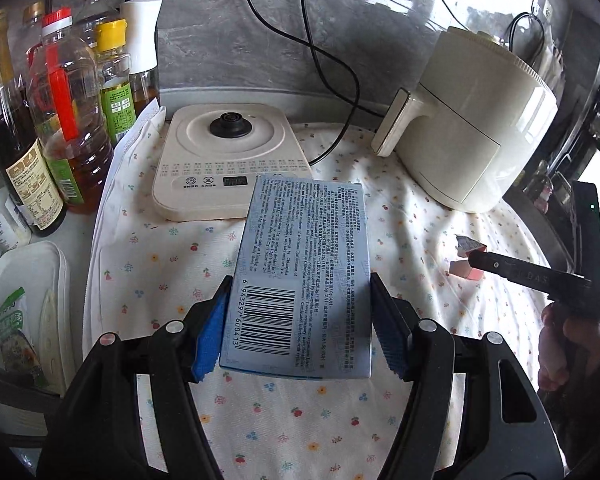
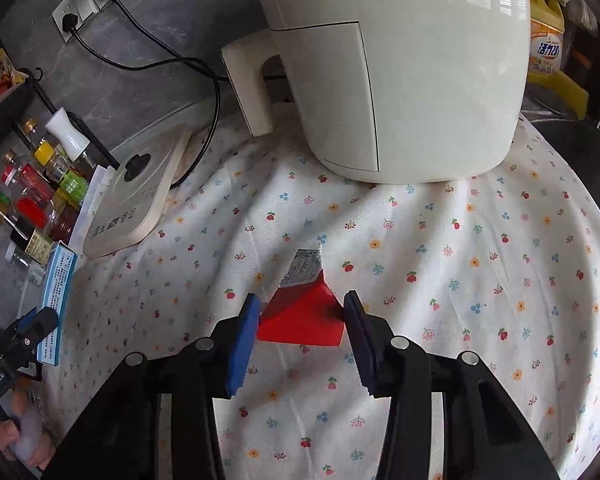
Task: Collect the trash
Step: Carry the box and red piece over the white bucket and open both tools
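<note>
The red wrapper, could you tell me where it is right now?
In the right wrist view, the red wrapper lies on the floral cloth between the right gripper's open fingers, in front of the white air fryer.

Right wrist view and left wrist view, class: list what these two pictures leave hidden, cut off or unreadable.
- Red folded wrapper: right wrist view, its near edge lies level with the right gripper; contact between jaws and wrapper cannot be told.
- Flat blue printed carton: left wrist view, underside hidden; small print unreadable.
- White air fryer: right wrist view, top cut off by the frame.
- No trash bin appears in either view.
</note>
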Demonstrator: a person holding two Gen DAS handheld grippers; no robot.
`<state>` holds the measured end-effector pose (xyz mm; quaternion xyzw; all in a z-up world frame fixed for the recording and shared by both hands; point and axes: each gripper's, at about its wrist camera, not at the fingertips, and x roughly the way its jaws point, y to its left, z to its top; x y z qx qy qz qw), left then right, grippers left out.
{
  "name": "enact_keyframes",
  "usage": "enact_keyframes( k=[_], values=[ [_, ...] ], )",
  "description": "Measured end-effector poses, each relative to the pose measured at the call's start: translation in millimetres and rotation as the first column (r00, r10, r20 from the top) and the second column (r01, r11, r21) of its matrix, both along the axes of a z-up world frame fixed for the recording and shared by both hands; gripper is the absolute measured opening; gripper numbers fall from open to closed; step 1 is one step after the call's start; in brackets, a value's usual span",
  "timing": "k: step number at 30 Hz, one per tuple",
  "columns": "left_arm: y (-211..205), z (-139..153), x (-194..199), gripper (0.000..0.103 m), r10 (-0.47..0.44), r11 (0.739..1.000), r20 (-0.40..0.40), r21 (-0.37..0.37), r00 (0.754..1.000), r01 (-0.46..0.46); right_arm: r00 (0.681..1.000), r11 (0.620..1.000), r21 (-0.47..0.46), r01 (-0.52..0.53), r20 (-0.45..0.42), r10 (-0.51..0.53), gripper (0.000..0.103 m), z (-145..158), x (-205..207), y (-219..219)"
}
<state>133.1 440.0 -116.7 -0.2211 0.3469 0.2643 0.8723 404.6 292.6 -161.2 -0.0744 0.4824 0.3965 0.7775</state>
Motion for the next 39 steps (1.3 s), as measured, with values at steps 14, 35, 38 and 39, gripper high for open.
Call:
enact_keyframes(
  k=[14,35,38,39],
  values=[
    [-115.0,1.9,2.5,0.065,-0.093,0.996,0.003,0.006,0.996,0.092,0.999,0.998,0.051,0.047,0.014,-0.048,0.043,28.9,-39.9,-142.5],
    [-330.5,-4.1,24.1,0.065,-0.308,0.951,-0.002,-0.02,0.951,0.308,0.964,0.964,0.032,0.264,0.009,-0.265,0.044,22.5,-83.9,-410.7],
    [-359.5,-13.2,30.0,0.065,-0.349,0.936,0.006,-0.041,0.937,0.349,0.954,0.954,0.011,0.299,0.011,-0.3,0.044,16.1,-95.9,-446.6],
    [-370.3,-16.8,32.4,0.065,-0.367,0.929,0.006,-0.048,0.93,0.367,0.949,0.949,0.005,0.315,0.01,-0.315,0.044,13.6,-99.7,-459.9]
  ],
)
